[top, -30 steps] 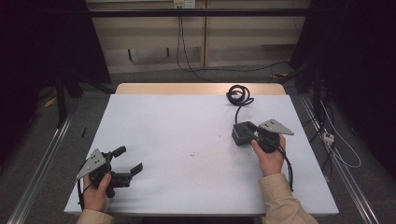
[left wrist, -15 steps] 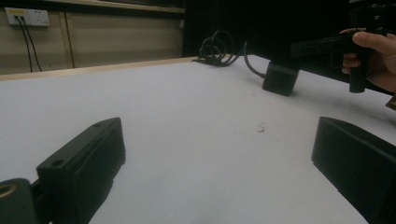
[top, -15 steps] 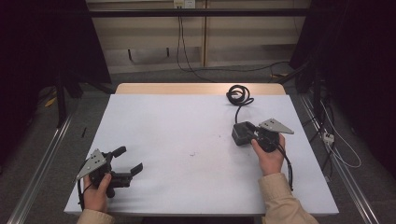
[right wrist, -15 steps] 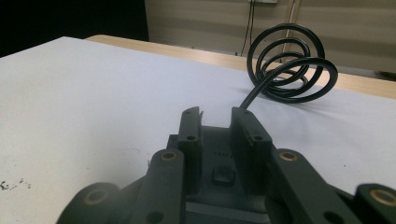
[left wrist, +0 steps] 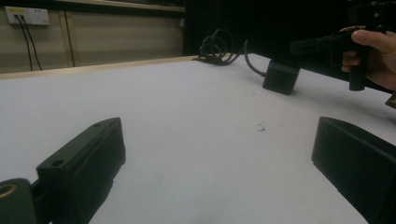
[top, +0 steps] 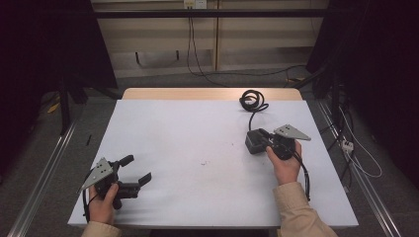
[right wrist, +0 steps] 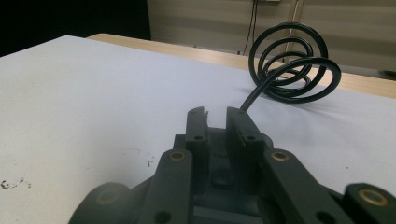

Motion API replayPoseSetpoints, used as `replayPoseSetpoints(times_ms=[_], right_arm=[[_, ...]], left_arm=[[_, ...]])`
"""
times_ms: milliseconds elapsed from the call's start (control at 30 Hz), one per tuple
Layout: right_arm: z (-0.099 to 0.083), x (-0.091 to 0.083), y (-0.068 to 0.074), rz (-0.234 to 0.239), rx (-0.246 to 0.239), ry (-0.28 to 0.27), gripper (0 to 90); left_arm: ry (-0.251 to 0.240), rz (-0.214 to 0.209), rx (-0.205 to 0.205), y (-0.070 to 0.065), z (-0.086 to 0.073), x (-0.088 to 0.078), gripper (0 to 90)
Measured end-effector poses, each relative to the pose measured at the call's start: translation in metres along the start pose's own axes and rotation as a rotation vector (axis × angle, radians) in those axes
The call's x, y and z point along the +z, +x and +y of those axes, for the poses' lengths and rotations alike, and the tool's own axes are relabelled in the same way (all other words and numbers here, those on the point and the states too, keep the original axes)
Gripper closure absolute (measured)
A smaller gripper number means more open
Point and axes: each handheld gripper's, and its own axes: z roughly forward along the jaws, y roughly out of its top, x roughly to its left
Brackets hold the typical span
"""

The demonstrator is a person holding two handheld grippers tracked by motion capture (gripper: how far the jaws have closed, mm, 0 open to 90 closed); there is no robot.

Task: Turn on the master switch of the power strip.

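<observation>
A black power adapter [top: 253, 143] lies at the right of the white table [top: 197, 138], and its cable runs back to a black coil [top: 252, 98]. My right gripper [top: 265, 135] hovers just over the adapter [right wrist: 219, 161], pointing toward the coil [right wrist: 294, 60]. Its jaws have just been closing and stand a narrow gap apart with nothing pressed between them [right wrist: 217, 116]. My left gripper [top: 138, 169] rests at the table's front left, jaws wide open and empty [left wrist: 215, 154]. The left gripper view shows the adapter [left wrist: 280, 77] below the right gripper [left wrist: 299, 46].
Grey marks speckle the tabletop [top: 202, 162] near the middle. A wooden strip [top: 212, 94] edges the table's far side. Metal rails [top: 44, 168] run along the floor on both sides, and loose cables [top: 356, 148] lie to the right.
</observation>
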Motion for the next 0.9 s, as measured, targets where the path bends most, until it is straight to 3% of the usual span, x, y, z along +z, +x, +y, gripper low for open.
replayPoseSetpoints(times_ms=[900], right_arm=[[-0.0029, -0.0006, -0.0043, 0.005, 0.026, 0.051, 90.0]], left_arm=[[-0.001, 0.004, -0.001, -0.0004, -0.0006, 0.0004, 2.3]])
